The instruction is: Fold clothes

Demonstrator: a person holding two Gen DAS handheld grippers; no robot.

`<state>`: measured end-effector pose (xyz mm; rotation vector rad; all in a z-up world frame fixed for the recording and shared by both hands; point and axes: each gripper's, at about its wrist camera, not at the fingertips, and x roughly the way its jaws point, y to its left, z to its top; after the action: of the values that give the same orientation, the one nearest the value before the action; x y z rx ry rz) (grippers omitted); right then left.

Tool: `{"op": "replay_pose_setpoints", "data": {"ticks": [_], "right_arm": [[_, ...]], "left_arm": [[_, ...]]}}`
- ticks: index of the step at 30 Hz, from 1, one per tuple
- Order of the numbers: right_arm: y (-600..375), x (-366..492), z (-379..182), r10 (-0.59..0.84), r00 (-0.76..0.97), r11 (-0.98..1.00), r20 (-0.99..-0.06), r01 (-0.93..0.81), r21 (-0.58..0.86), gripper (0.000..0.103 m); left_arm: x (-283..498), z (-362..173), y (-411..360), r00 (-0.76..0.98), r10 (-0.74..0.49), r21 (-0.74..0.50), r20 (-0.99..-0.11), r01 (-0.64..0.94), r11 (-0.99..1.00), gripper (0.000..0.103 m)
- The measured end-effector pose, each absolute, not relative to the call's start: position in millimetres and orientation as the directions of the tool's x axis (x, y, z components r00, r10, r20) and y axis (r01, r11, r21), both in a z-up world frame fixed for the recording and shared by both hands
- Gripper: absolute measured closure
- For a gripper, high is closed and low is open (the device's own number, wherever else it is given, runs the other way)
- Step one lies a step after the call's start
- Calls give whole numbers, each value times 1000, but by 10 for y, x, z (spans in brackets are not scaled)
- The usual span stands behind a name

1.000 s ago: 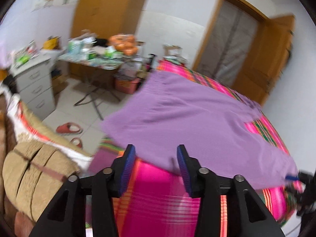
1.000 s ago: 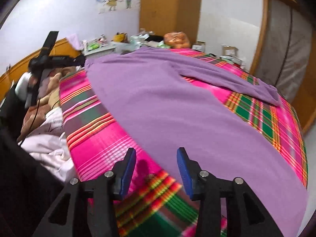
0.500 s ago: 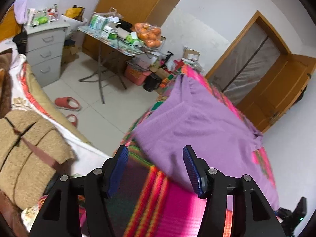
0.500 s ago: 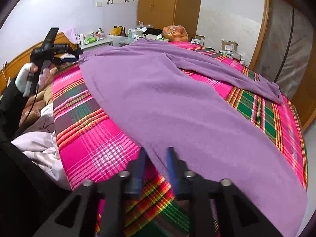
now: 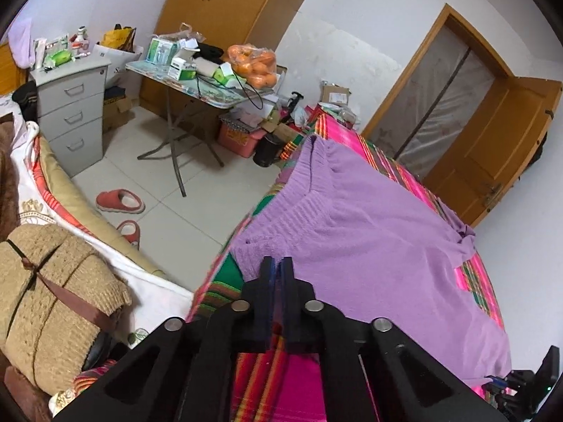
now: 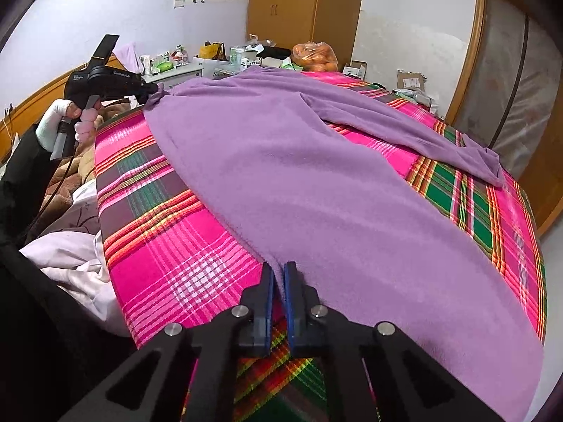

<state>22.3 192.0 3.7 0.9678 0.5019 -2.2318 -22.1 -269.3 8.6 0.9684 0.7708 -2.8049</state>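
Meanwhile, a purple garment (image 6: pixel 316 183) lies spread across the plaid bed cover (image 6: pixel 169 246). At its near edge the right gripper (image 6: pixel 278 270) is closing, fabric pinched between its pads. At the garment's far corner the left gripper (image 5: pixel 277 263) is clamped fully together on the cloth.

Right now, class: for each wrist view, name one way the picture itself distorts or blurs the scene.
Left wrist view: fisheye bends the door frame and darkens the corners. Right wrist view: the bed's plaid cover bulges; its far right edge smears.
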Motion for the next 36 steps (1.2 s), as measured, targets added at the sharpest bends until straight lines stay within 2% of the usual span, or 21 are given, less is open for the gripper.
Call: {"op": "replay_pose_setpoints", "data": {"ticks": [4, 7, 8, 10, 11, 12, 13, 17, 19, 20, 21, 22, 33, 36], "right_arm": [[1922, 242, 66, -413, -523, -722, -746, 687, -82, 98], [1926, 249, 79, -413, -524, -723, -745, 686, -82, 98], [1925, 246, 72, -412, -523, -724, -746, 685, -81, 98], [1922, 236, 53, -411, -519, -725, -750, 685, -76, 98], [1921, 230, 42, -412, -515, -725, -752, 685, -73, 97], [1925, 224, 37, -414, -514, -726, -751, 684, -68, 97], [1928, 219, 31, -416, -513, -727, -751, 683, -64, 97], [1937, 213, 27, -421, -511, -729, -750, 682, -56, 97], [1939, 213, 28, -422, -511, -729, -748, 682, -55, 97], [1938, 212, 29, -422, -512, -729, -748, 682, -56, 97], [1937, 214, 30, -421, -512, -729, -749, 683, -57, 97], [1936, 216, 31, -421, -512, -728, -749, 683, -58, 97], [1936, 462, 205, -497, -437, -651, -750, 759, -10, 100], [1891, 543, 172, -501, -400, -617, -768, 787, -7, 100]], "left_arm": [[-139, 123, -2789, -812, 70, -448, -579, 245, -860, 103], [-18, 106, -2871, -830, 95, -514, -549, 246, -822, 103], [7, 98, -2884, -832, 103, -534, -544, 249, -808, 100], [26, 55, -2902, -826, 129, -565, -548, 251, -786, 77], [27, 38, -2883, -823, 143, -573, -550, 247, -781, 56], [26, 25, -2853, -820, 155, -580, -551, 242, -778, 45], [6, 21, -2818, -817, 161, -578, -553, 238, -781, 45], [-153, -7, -2704, -794, 150, -540, -589, 249, -804, 45], [-240, -32, -2678, -779, 124, -507, -615, 270, -818, 51], [-261, -34, -2666, -777, 103, -488, -621, 281, -826, 65], [-273, -38, -2663, -775, 90, -480, -625, 291, -828, 85], [-263, -35, -2675, -777, 86, -481, -623, 294, -826, 93], [126, 209, -2949, -845, 88, -544, -528, 257, -799, 96], [162, 110, -2992, -833, 88, -533, -546, 265, -804, 96]]}}
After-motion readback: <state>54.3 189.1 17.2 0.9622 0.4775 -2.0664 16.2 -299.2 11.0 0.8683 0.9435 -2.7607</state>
